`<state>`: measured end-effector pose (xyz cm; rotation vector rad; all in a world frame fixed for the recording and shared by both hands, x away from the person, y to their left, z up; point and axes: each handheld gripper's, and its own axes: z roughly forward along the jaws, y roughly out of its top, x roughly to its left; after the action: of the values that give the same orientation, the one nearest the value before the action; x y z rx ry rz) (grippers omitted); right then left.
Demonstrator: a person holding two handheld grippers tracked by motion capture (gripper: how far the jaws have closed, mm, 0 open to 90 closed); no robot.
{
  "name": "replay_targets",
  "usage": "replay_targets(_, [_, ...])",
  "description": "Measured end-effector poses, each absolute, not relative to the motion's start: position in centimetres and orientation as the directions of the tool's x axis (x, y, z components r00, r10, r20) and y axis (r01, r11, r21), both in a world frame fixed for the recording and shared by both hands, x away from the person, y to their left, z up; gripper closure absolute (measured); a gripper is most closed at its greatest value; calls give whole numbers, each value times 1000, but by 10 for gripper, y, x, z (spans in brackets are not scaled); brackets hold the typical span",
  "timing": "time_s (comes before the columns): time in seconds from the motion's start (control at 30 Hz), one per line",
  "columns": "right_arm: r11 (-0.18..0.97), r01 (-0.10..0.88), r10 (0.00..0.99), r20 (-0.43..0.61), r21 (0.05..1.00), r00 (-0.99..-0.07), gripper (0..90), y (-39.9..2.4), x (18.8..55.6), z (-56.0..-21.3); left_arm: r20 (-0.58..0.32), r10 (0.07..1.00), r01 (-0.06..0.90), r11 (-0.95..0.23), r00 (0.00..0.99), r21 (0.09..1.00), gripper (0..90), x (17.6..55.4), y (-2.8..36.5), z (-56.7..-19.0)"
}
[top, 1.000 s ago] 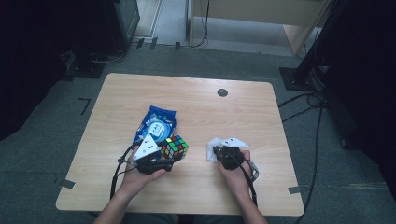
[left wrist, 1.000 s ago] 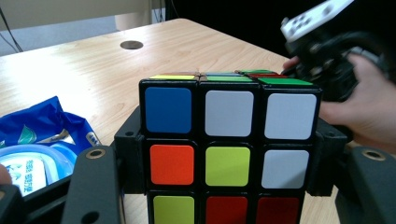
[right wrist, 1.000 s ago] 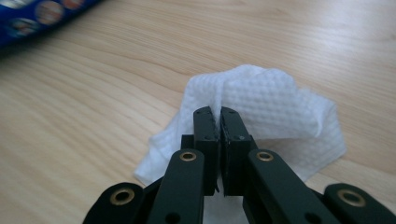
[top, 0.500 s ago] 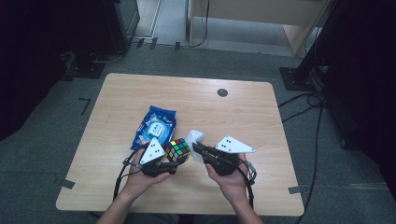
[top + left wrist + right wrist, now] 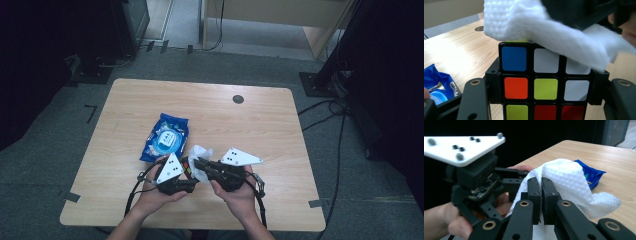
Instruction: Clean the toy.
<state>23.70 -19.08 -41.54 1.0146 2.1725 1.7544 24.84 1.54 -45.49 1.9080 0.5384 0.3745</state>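
Note:
A scrambled colour cube (image 5: 545,82) sits between the jaws of my left gripper (image 5: 546,100), which is shut on its two sides. In the high view the cube (image 5: 185,167) is held just above the table's front part by my left gripper (image 5: 184,176). My right gripper (image 5: 541,187) is shut on a white wipe (image 5: 566,180). It reaches in from the right, and the wipe (image 5: 554,35) drapes over the cube's top edge and upper right corner. From above, the wipe (image 5: 201,154) bunches between the two grippers, with my right gripper (image 5: 197,163) close to the cube.
A blue pack of wipes (image 5: 166,137) lies on the wooden table (image 5: 260,125) just beyond my left gripper. A small dark round grommet (image 5: 238,99) is set in the table near its far edge. Cables trail from both grippers toward the front edge.
My right gripper has lifted off the table with the white wipe and swung left to the cube, so the wipe now lies on it. The left gripper has kept its hold.

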Motion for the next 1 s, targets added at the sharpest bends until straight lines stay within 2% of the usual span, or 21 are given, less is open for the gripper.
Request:
replay_targets(0.17, [48,423,624,304,905,-720,874,-197,242,-420,26,520,178,-337,854,925,337,246,13,-454])
replay_targets(0.37, [67,440,699,272,896,-661,876,-206,248,-427,32,530,183,-347,847,920,337,247,14,-454])
replay_targets(0.7, [79,397,642,258,915,-722,874,-189,238,-418,49,520,172,-368,853,914,337,243,8,-456])
replay_targets(1.0, [48,437,725,269,898,-634,875,-205,248,-430,44,561,184,-344,827,921,337,247,15,-452])
